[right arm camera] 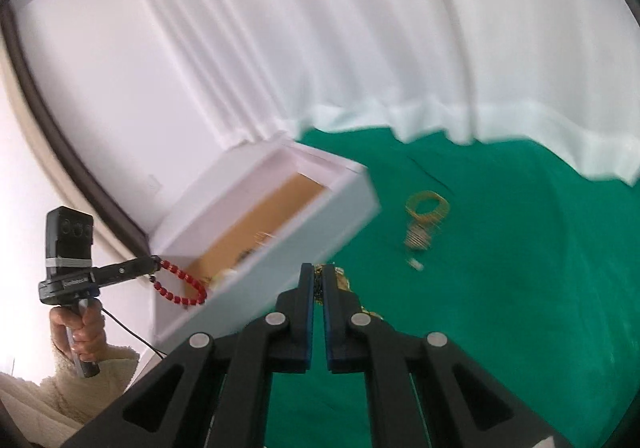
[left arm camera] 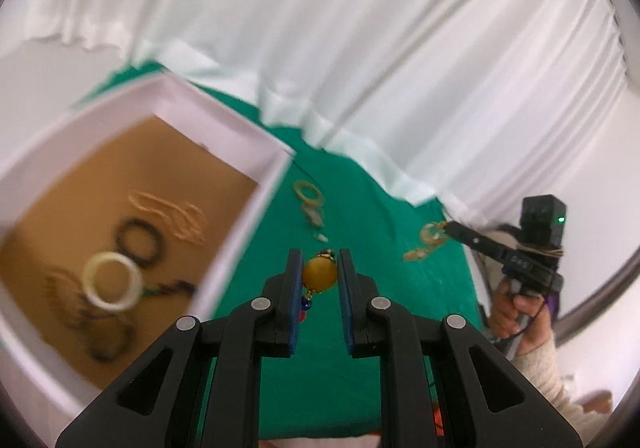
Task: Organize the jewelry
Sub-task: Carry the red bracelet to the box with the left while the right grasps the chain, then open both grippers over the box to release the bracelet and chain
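Box [left arm camera: 224, 127]: white, open-topped, tan-brown floor; left half of the left wrist view, blurred; left of centre in the right wrist view [right arm camera: 332, 207], on the green cloth.
Box contents: cream ring [left arm camera: 113, 282] lower left; dark ring [left arm camera: 138, 242] just above it, edges overlapping; pale gold strands [left arm camera: 172, 217] upper right of the floor; dark beaded loops [left arm camera: 100, 332] lowest, too blurred to count.
Left gripper [left arm camera: 320, 260]: bottom centre of the left wrist view, black with blue pads, clamped on a round amber-yellow bead [left arm camera: 319, 275]; small gold fitting above the bead, blue and red beads below it.
Beaded strand [right arm camera: 180, 284]: red beads with gold spacers, hanging in a loop from the left gripper's tip [right arm camera: 154, 266], lower left of the right wrist view, in front of the box's near corner.
Green cloth [left arm camera: 360, 199]: table cover, centre to right of both views.
Loose jewelry: gold hoop piece with pendant [left arm camera: 310, 199] centre of the left wrist view, right of the box; same piece [right arm camera: 426, 215] right of centre in the right wrist view; small pale item [right arm camera: 416, 264] just below it.
Right gripper [right arm camera: 319, 274]: bottom centre of the right wrist view, pinched tight on a gold chain piece [right arm camera: 344, 280]; in the left wrist view [left arm camera: 448, 228] at right, gold piece [left arm camera: 428, 244] dangling at its tip.
Hands: right [left arm camera: 516, 312], left [right arm camera: 80, 332], each on a grip handle; cream fleecy sleeves.
Backdrop: white pleated curtain [left arm camera: 360, 27], upper part of both views.
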Demonstrator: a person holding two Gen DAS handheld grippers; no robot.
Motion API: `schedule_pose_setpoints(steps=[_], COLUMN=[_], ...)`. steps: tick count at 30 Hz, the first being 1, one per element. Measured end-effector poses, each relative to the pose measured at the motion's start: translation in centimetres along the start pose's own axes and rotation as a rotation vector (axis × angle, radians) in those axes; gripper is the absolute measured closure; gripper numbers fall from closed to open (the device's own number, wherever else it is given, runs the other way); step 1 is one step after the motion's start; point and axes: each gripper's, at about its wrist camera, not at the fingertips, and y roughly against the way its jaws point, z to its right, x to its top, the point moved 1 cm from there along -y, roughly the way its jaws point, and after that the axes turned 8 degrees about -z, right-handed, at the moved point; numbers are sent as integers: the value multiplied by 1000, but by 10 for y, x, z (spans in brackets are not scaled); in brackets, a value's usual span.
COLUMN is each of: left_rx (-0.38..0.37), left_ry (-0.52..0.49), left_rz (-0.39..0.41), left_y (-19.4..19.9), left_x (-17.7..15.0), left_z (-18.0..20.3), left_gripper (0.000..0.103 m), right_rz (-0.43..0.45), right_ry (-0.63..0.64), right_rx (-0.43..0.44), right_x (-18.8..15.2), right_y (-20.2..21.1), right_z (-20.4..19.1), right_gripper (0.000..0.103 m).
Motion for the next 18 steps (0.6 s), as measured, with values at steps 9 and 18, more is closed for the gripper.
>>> schedule_pose_setpoints(steps=[9, 18], left_rx=[194, 334], left_ry=[128, 228], left_rz=[56, -14], left_y=[33, -6], left_x=[14, 36], left_z=[-99, -188], left_gripper=[88, 88], right_rz=[-43, -146], right_ry=[122, 216], right_rx=[139, 177], right_x=[51, 57], right_y=[-86, -191], right_z=[-104, -183], right_gripper=[99, 99])
